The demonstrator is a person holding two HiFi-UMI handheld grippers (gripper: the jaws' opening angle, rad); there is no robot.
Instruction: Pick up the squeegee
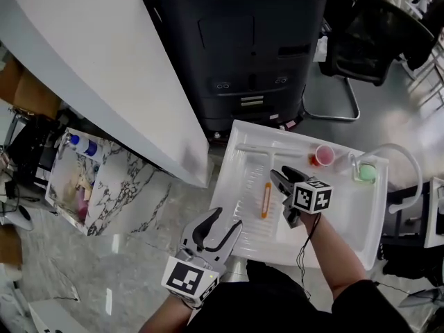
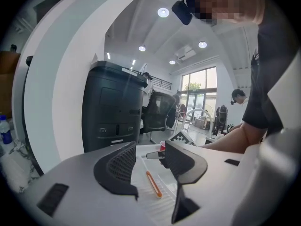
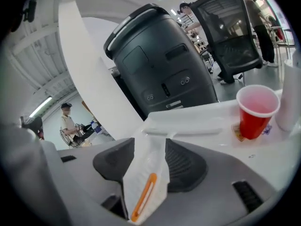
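head view: squeegee (image 1: 266,200) lies mid-sink (image 1: 347,217), blade toward the far edge. right gripper (image 1: 281,179) is over its handle, left gripper (image 1: 225,224) at the near-left corner.
left gripper view: jaws apart, empty.
right gripper view: jaws apart, handle between them, unpressed.

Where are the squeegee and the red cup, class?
squeegee (image 1: 266,200): head view, on its orange handle strip.
red cup (image 3: 255,114): right gripper view, on its side wall.
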